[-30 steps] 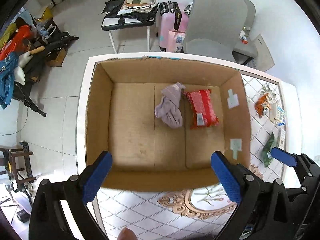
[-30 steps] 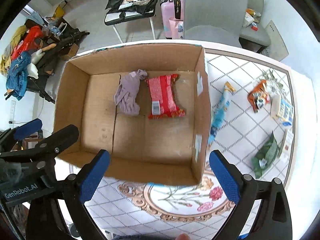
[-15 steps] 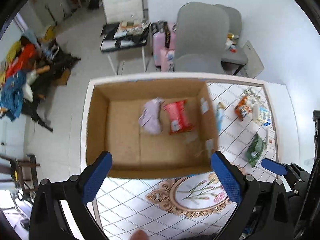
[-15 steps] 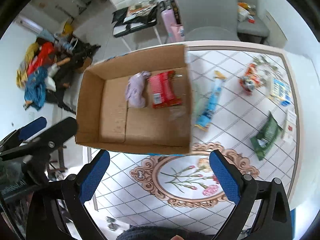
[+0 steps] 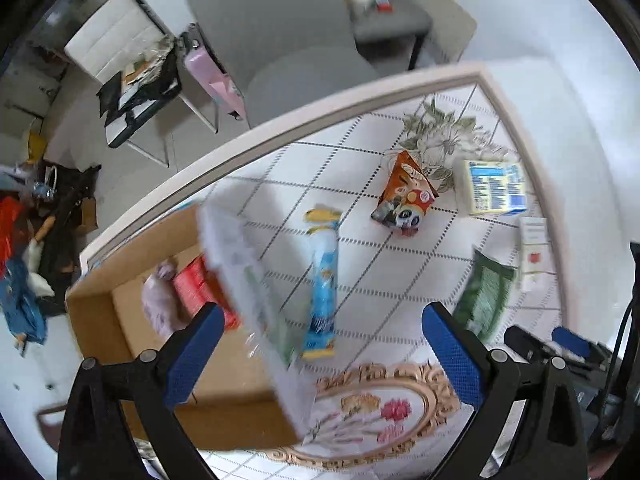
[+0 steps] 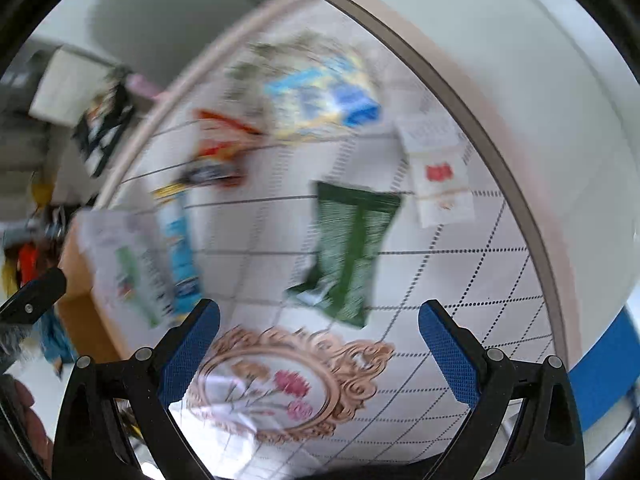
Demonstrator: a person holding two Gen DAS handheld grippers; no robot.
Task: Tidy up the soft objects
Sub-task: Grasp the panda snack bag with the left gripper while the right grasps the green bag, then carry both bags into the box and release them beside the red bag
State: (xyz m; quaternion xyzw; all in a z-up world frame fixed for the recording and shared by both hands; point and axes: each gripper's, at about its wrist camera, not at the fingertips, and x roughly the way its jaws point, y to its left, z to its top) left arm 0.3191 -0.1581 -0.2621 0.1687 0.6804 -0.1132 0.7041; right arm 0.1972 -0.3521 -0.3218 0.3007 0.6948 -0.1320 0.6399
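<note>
A cardboard box (image 5: 100, 316) sits at the table's left end and holds a lilac cloth (image 5: 160, 304) and a red packet (image 5: 192, 284). On the table lie a blue tube packet (image 5: 324, 280), an orange snack bag (image 5: 404, 196), a yellow-blue pack (image 5: 494, 188), a white packet (image 5: 534, 252) and a green pouch (image 5: 484, 296). My left gripper (image 5: 320, 360) is open and empty above the box's right wall. My right gripper (image 6: 320, 352) is open and empty, with the green pouch (image 6: 352, 248) ahead of it. The right wrist view is blurred.
Grey chairs (image 5: 288, 40) stand behind the table. A pink suitcase (image 5: 208, 76) and a cluttered side table (image 5: 136, 92) are on the floor beyond. The table edge (image 6: 500, 152) curves close on the right. An ornate floral print (image 6: 280, 384) lies under the grippers.
Both grippers have swung right, from over the box toward the loose packets. The box has slid to the left of both views. Both stay open.
</note>
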